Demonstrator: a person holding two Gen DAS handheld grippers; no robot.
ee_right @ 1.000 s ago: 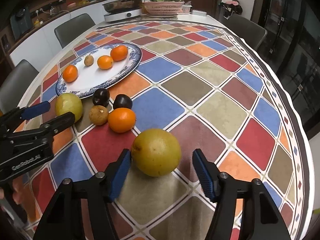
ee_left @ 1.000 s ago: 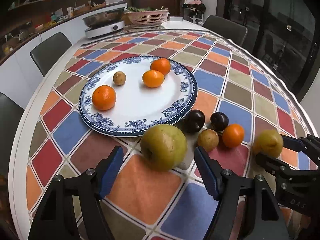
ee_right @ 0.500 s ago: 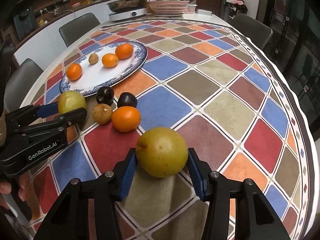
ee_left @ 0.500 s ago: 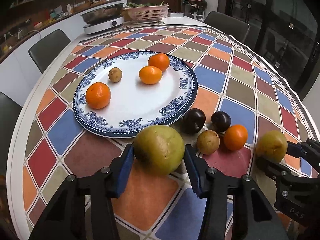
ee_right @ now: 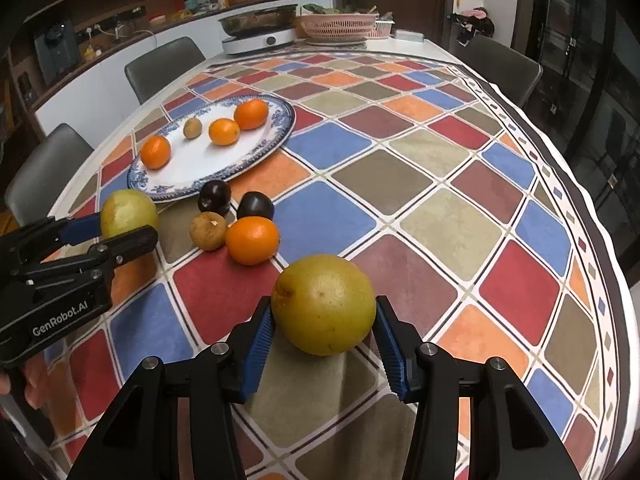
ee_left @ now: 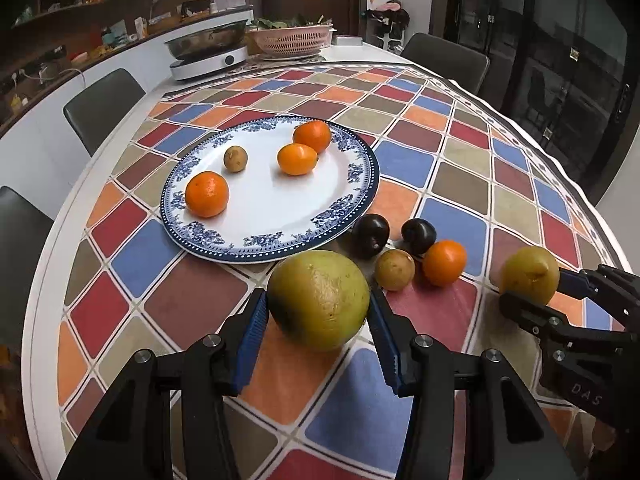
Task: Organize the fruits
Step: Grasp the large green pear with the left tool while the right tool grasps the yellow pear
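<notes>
1. Both pairs of tongs have narrowed over the last second: the left tongs [ee_left: 318,340] now clench the greenish pomelo [ee_left: 318,299], and the right tongs [ee_right: 323,344] clench the yellow pomelo [ee_right: 324,304].
2. Each fruit sits on the bench [ee_right: 440,208] or barely above it; whether either has lifted is hard to tell.
3. With both grips made, carrying can begin, probably toward the plate [ee_left: 362,184], which holds three oranges and a small brown fruit.
4. Two dark plums [ee_left: 370,230], a brown fruit [ee_left: 394,269] and an orange [ee_left: 444,262] wait in a cluster beside the plate.
</notes>
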